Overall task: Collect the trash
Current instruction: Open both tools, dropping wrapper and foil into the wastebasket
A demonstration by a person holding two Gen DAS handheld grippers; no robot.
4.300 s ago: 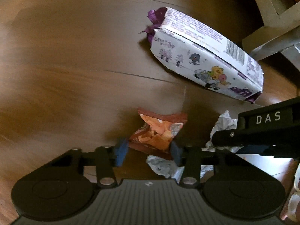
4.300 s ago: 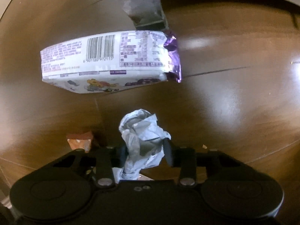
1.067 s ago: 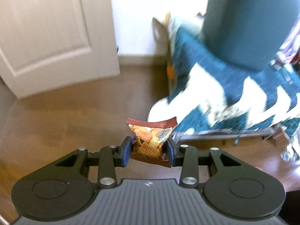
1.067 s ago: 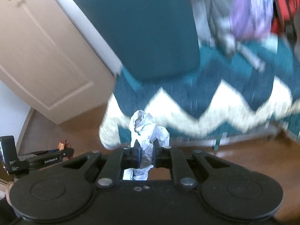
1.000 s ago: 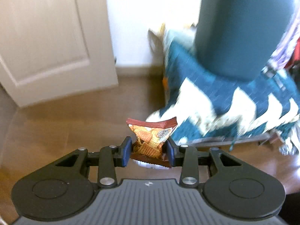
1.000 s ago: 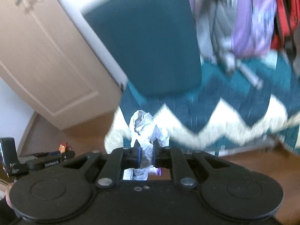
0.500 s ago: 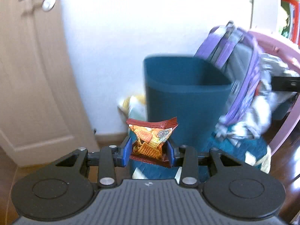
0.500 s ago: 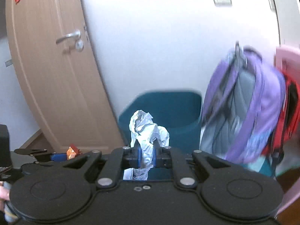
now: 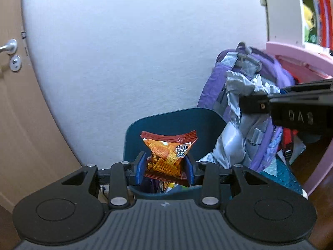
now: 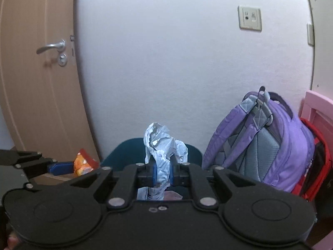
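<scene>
My left gripper (image 9: 164, 169) is shut on an orange snack packet (image 9: 166, 156), held upright over the open mouth of a dark teal bin (image 9: 172, 120). My right gripper (image 10: 162, 174) is shut on a crumpled white paper wad (image 10: 164, 145), also held above the teal bin (image 10: 127, 148). In the left wrist view the right gripper's black finger comes in from the right with the paper wad (image 9: 235, 125) hanging from it. The right wrist view shows the left gripper at the left edge with the snack packet (image 10: 83, 163) in its blue pads. Some wrappers lie inside the bin.
A purple backpack (image 10: 268, 143) leans against the white wall right of the bin, with a red bag (image 10: 320, 156) and pink furniture (image 9: 299, 56) behind it. A wooden door (image 10: 39, 68) with a metal handle stands on the left. A wall socket (image 10: 249, 17) sits above.
Both grippers rose from low near the floor and patterned blanket up over the teal bin, whose open mouth has come into view below them. Each keeps its hold.
</scene>
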